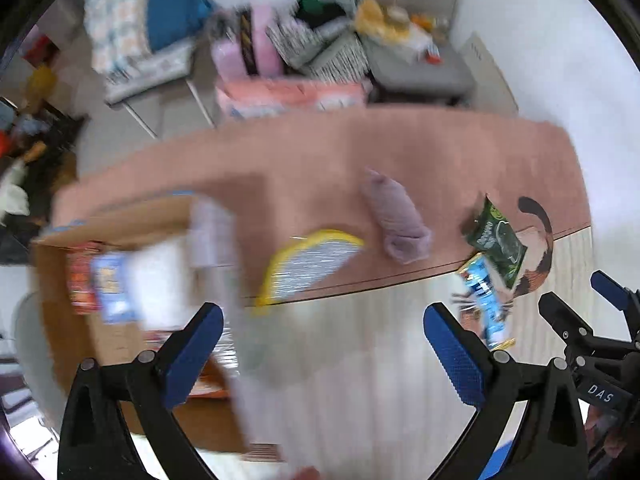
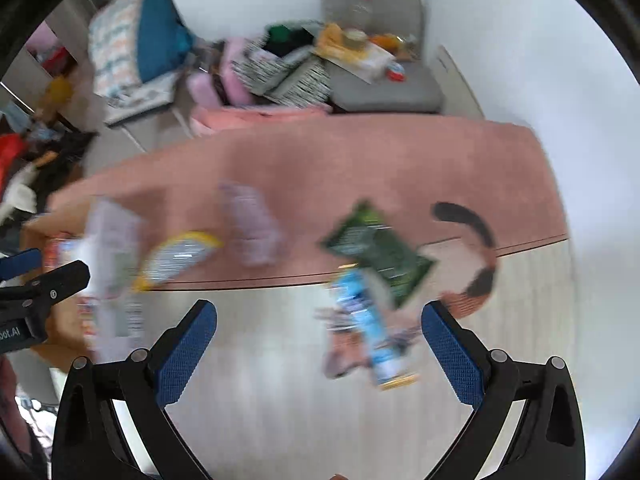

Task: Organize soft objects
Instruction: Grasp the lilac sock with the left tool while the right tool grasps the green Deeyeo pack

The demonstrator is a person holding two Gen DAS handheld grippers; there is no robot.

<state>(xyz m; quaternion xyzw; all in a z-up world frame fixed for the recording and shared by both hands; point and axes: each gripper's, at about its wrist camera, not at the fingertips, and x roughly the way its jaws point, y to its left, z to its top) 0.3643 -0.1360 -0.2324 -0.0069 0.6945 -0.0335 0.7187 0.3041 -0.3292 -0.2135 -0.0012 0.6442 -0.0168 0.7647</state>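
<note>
Both views are motion-blurred. A rolled lilac cloth [image 1: 396,220] [image 2: 252,224] lies on a pink rug [image 1: 320,160] [image 2: 360,160]. A yellow-rimmed silver packet [image 1: 308,264] [image 2: 180,258] lies at the rug's near edge. A green packet [image 1: 494,240] [image 2: 380,252] and a light blue packet [image 1: 486,300] [image 2: 368,328] lie to the right. A white packet [image 1: 212,232] [image 2: 116,272] is a blur over an open cardboard box [image 1: 120,344] [image 2: 64,320]. My left gripper [image 1: 324,344] is open and empty beside the box. My right gripper [image 2: 320,344] is open and empty above the floor.
The box holds red and blue packets [image 1: 100,284]. A cat-shaped mat [image 1: 536,252] [image 2: 476,264] lies under the green packet. Behind the rug stand a grey chair [image 1: 412,40] [image 2: 380,60] with clutter, patterned boxes [image 2: 280,72] and a quilted bundle [image 1: 132,20].
</note>
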